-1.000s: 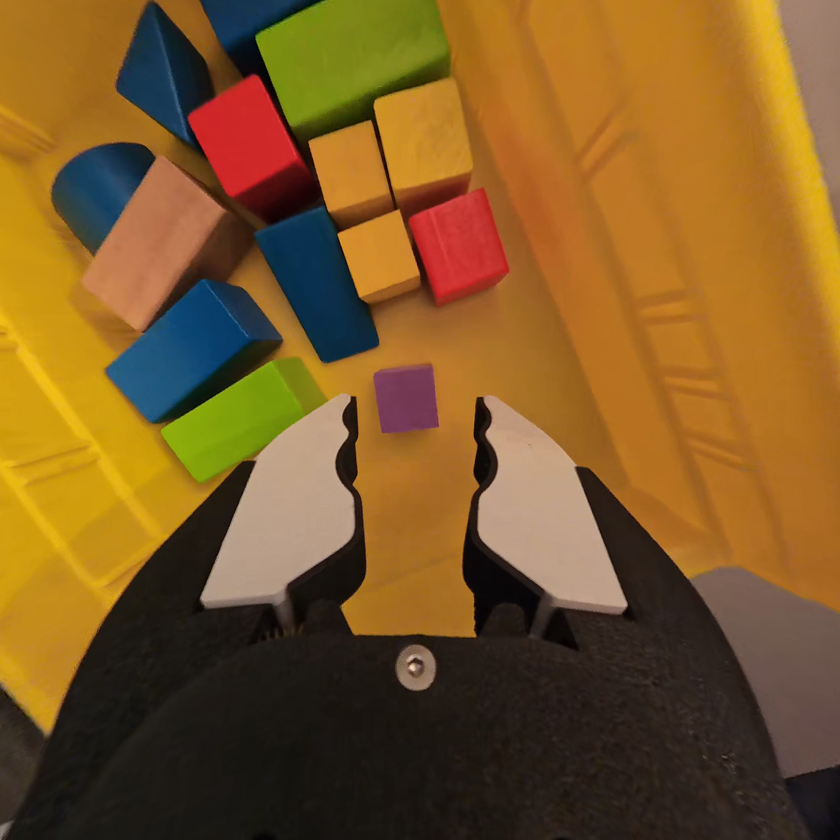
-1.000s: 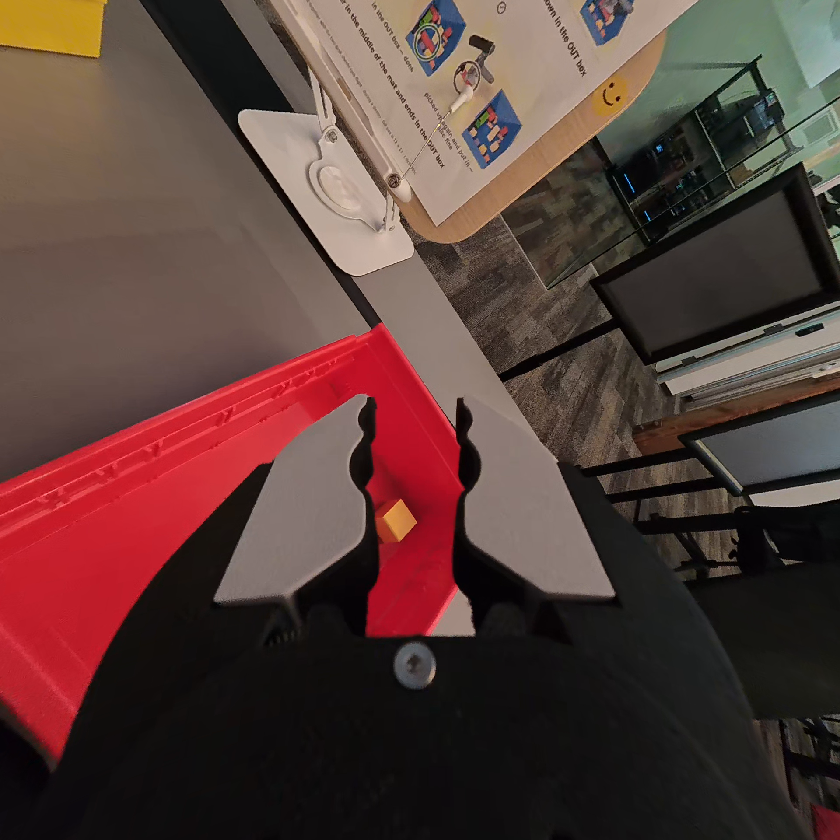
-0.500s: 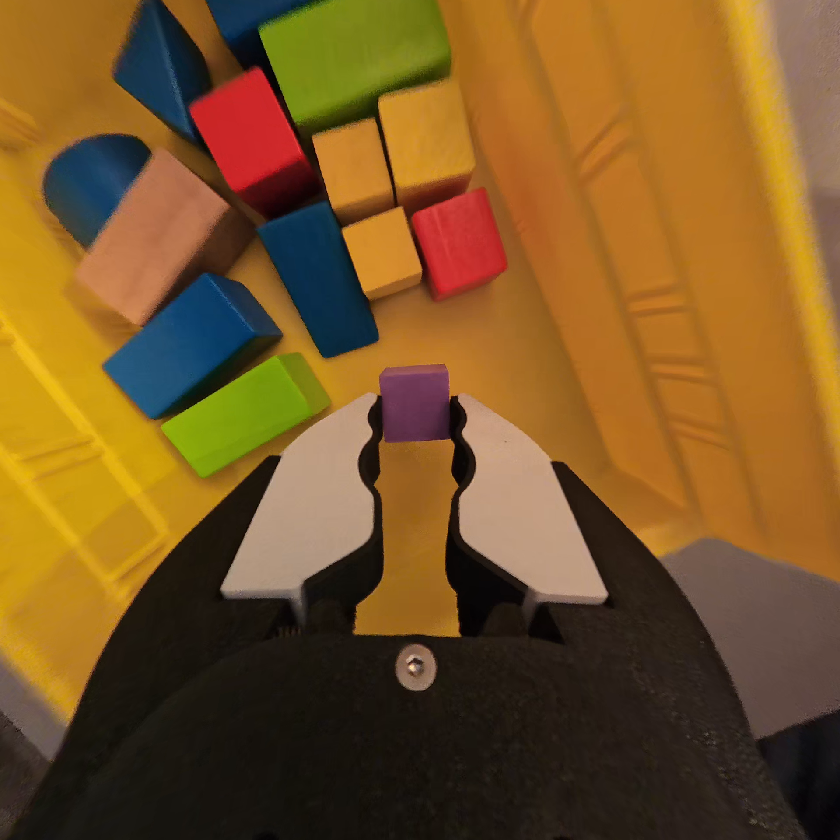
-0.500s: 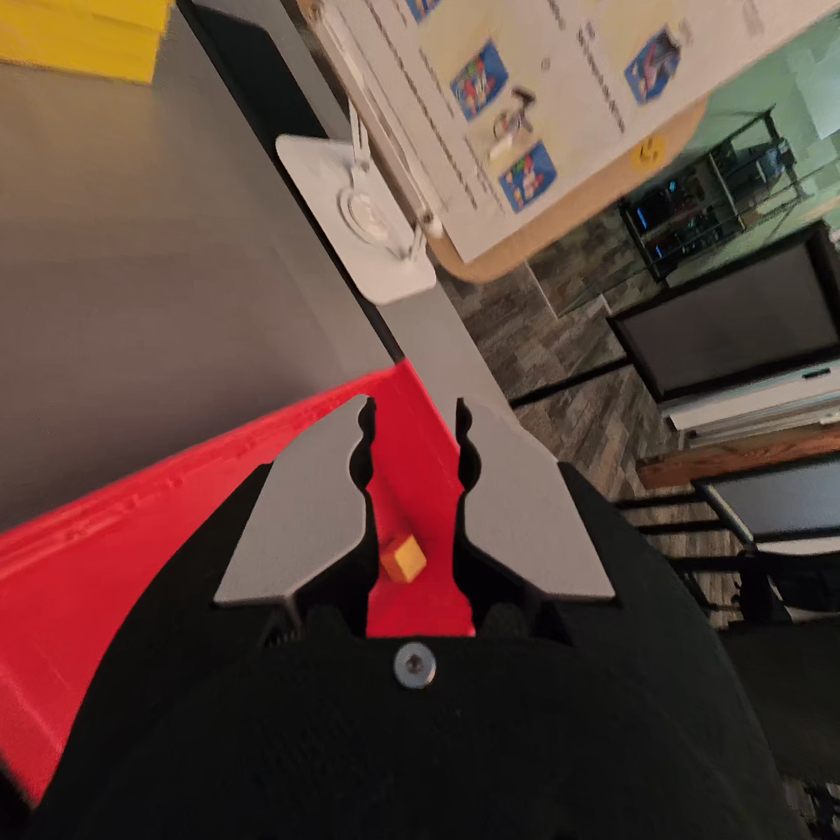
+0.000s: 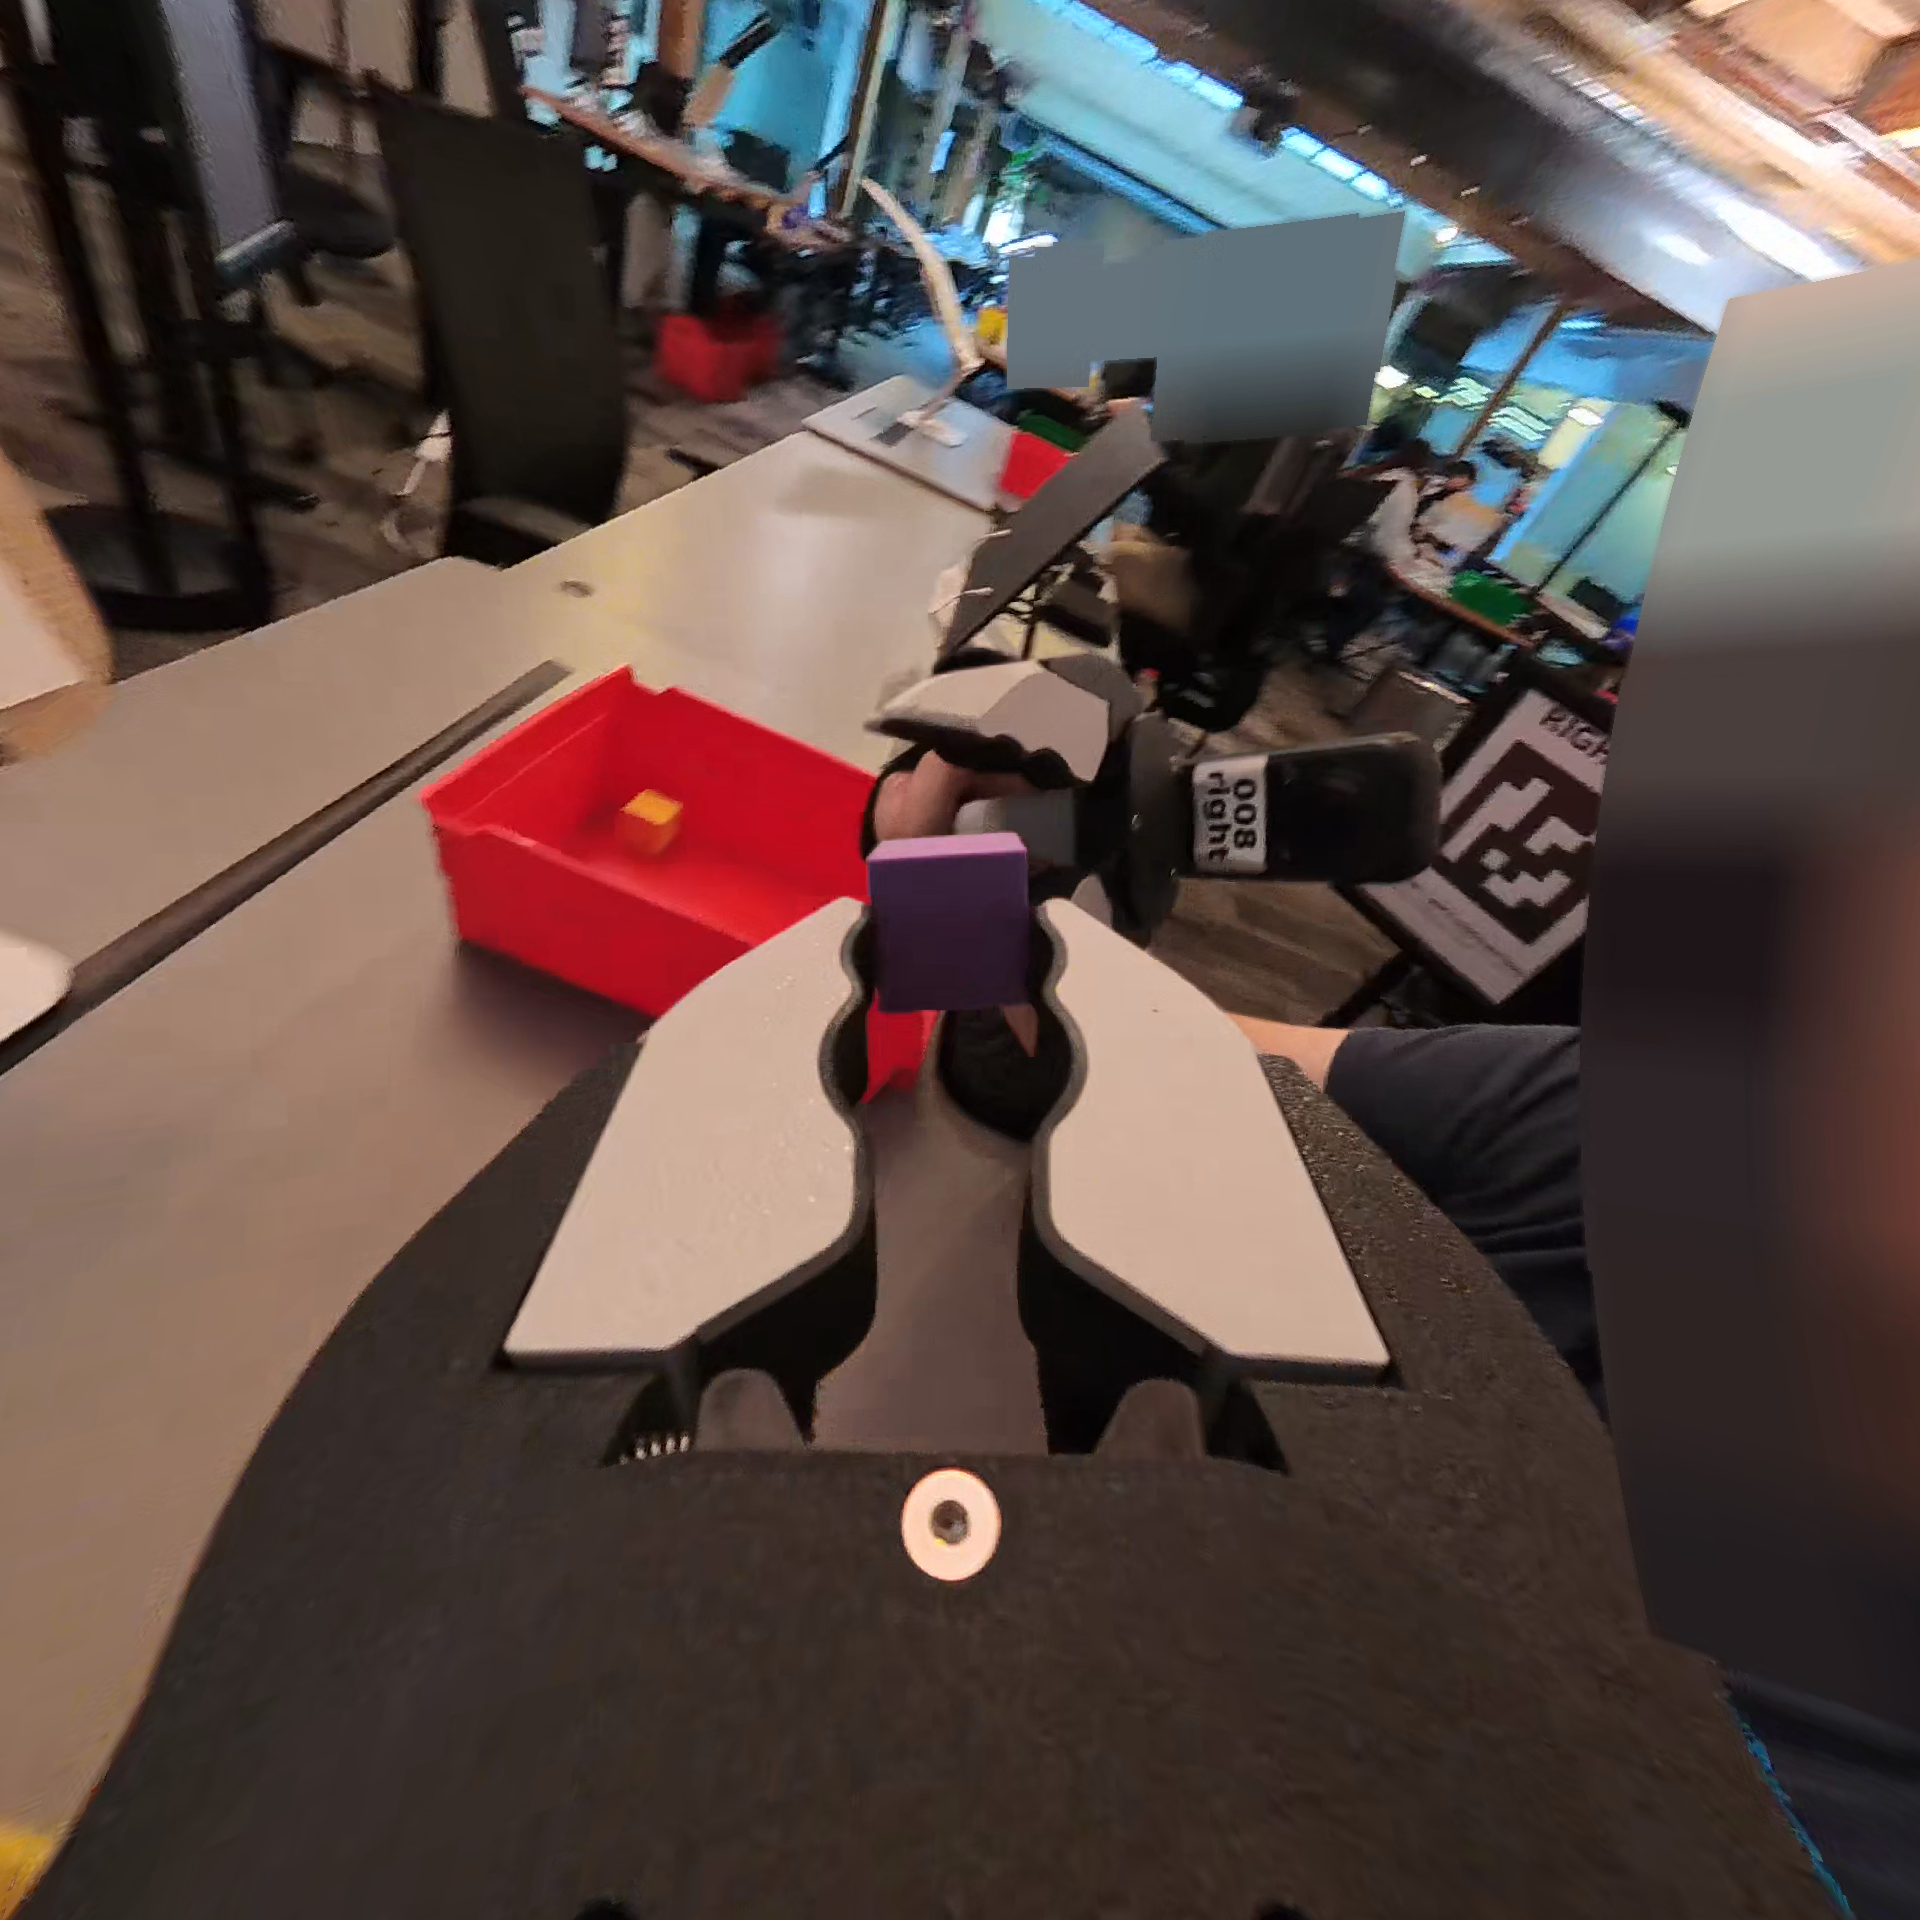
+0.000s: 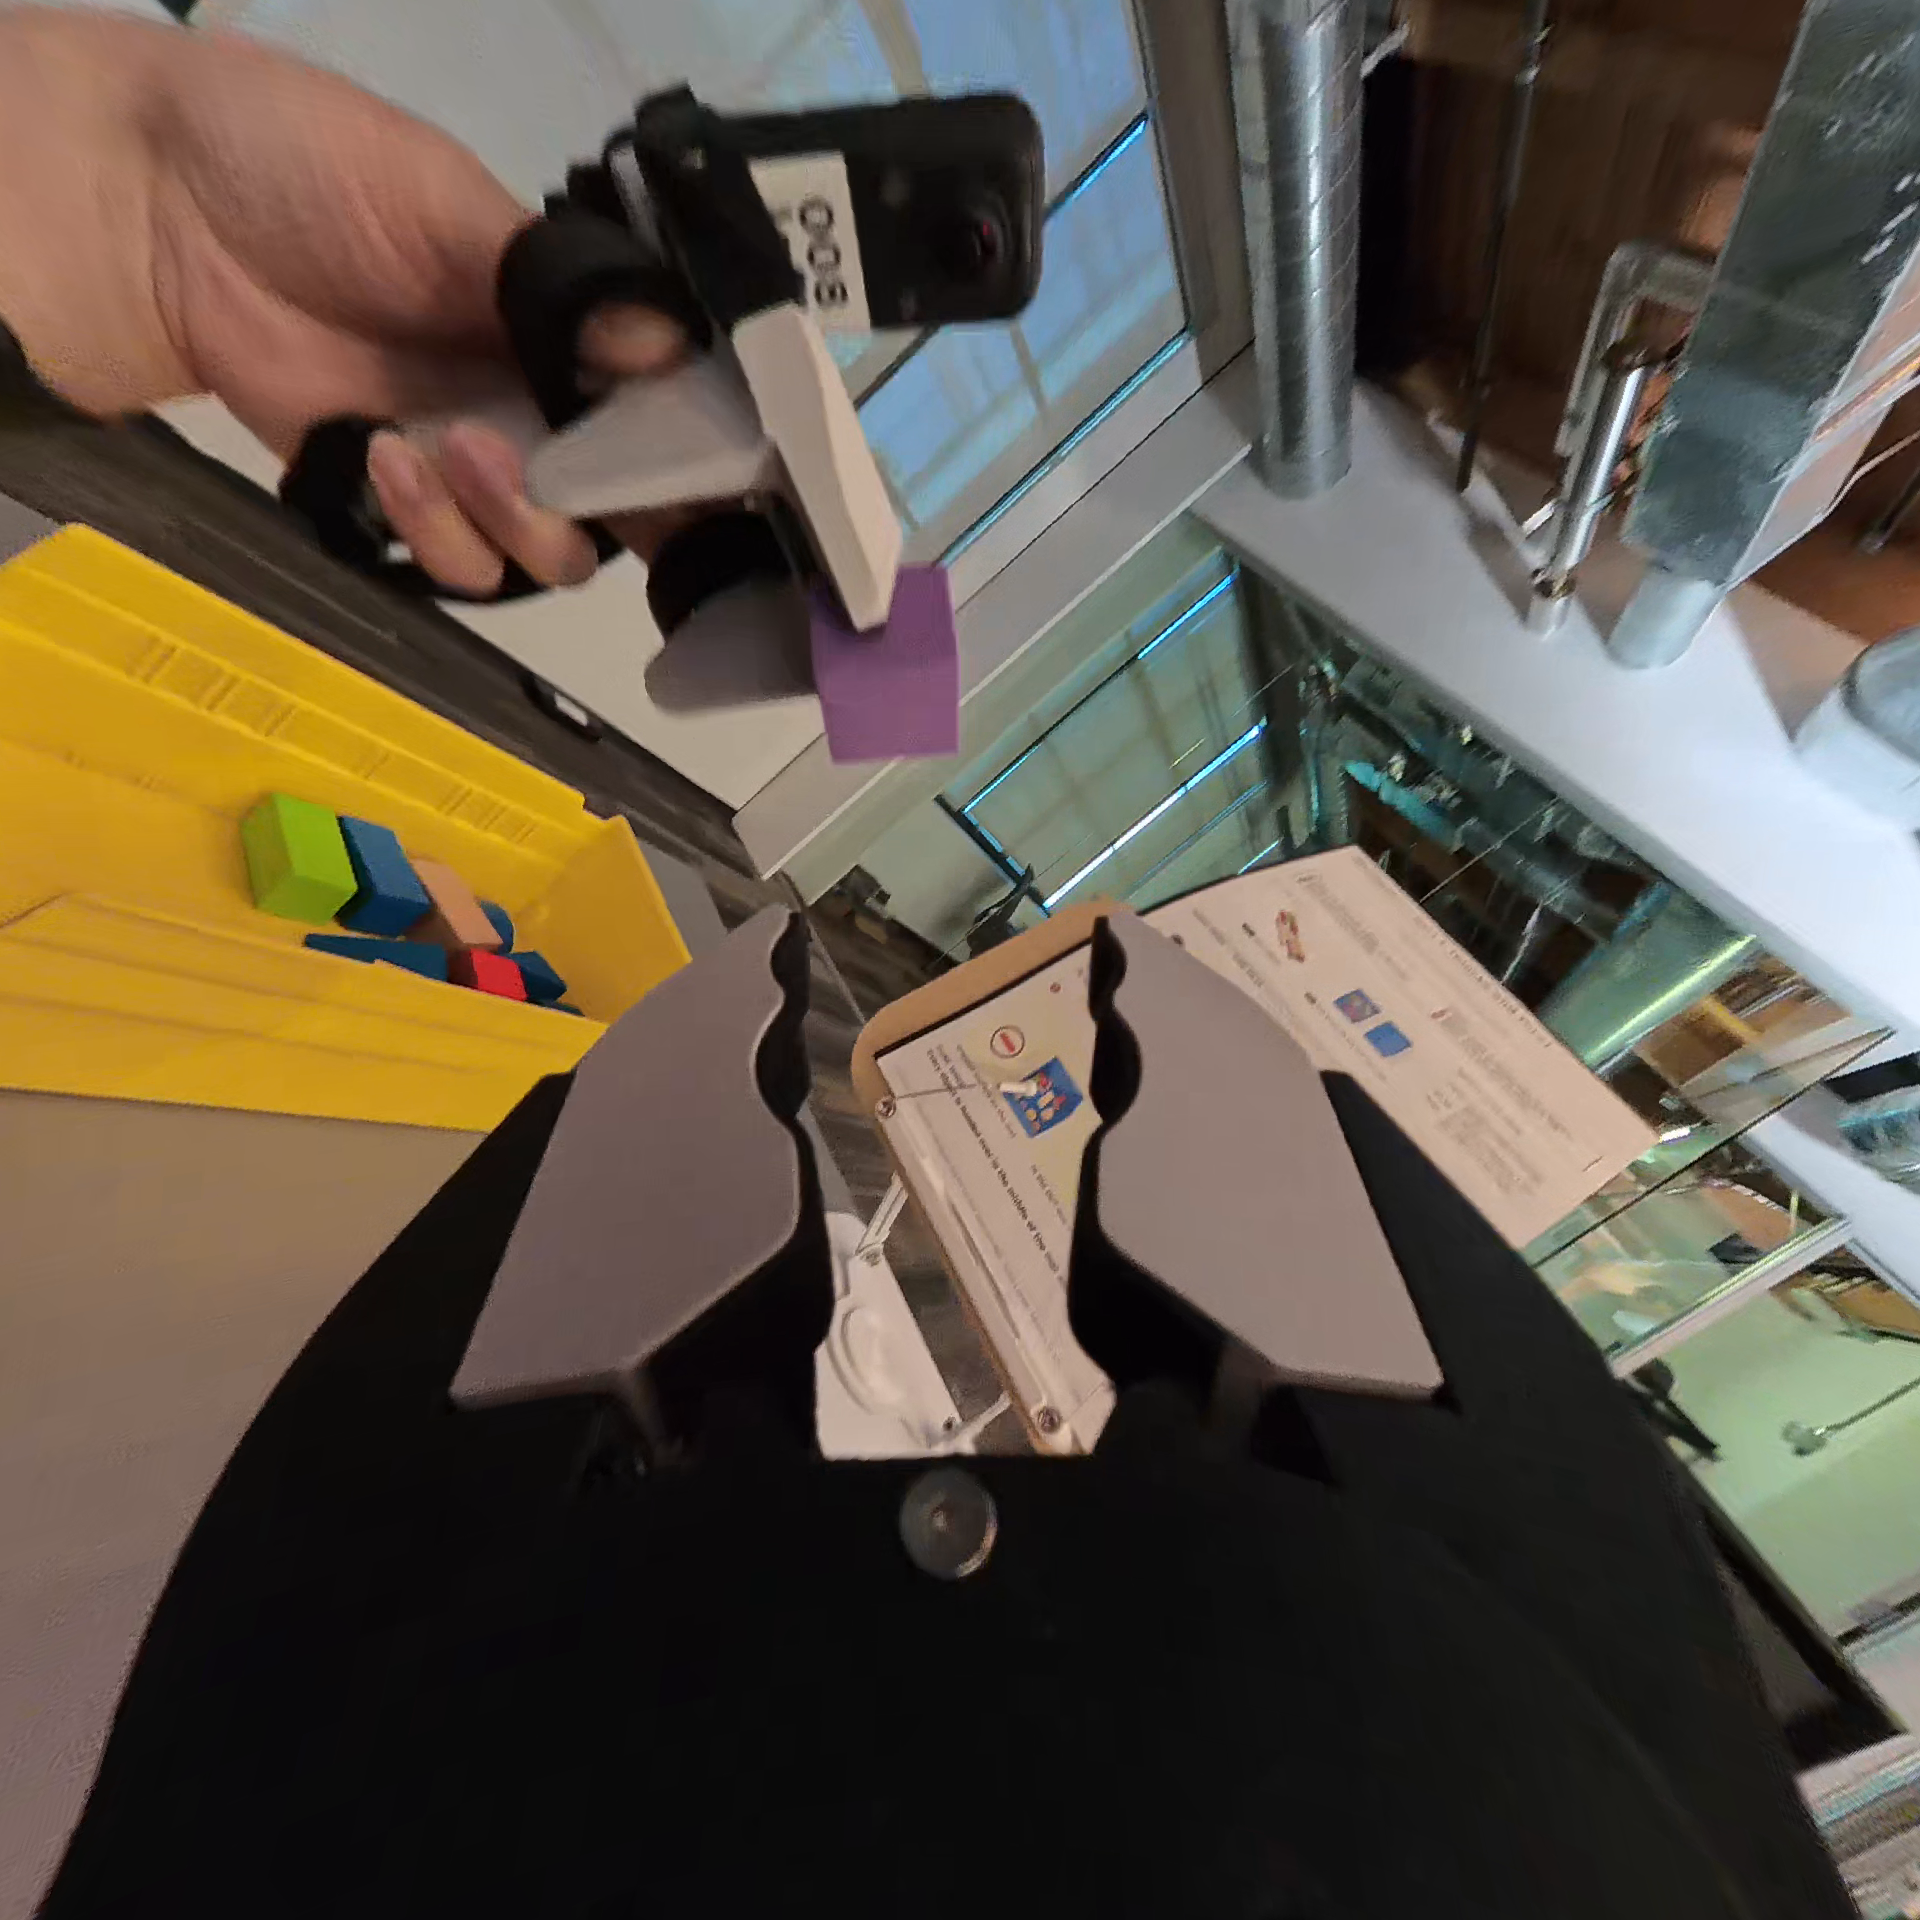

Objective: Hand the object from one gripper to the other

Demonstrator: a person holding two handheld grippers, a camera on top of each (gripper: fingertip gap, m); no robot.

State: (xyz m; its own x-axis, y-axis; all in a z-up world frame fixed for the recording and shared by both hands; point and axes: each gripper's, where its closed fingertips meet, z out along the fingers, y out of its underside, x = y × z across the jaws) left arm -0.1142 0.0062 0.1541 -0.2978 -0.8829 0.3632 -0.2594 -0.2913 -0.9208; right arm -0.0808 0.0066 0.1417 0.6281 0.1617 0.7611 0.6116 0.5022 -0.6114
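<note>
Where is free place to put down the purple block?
The red bin floor is mostly bare beside one orange cube; the grey table before it is bare too. The yellow bin is crowded with blocks at one corner.

The left gripper [image 5: 951,935] holds a block [image 5: 948,920] up between its fingertips, above the table [image 5: 260,1039]. Beyond it, a bin [image 5: 582,904] sits on the table with one small cube [image 5: 648,821] inside. The right gripper [image 5: 935,727] hangs past the block, over the bin's far right corner, apart from it. In the right wrist view, a second bin [image 6: 156,707] of blocks [image 6: 395,904] lies to the left, below the held block, and an instruction board [image 6: 987,1164] stands straight ahead.
</note>
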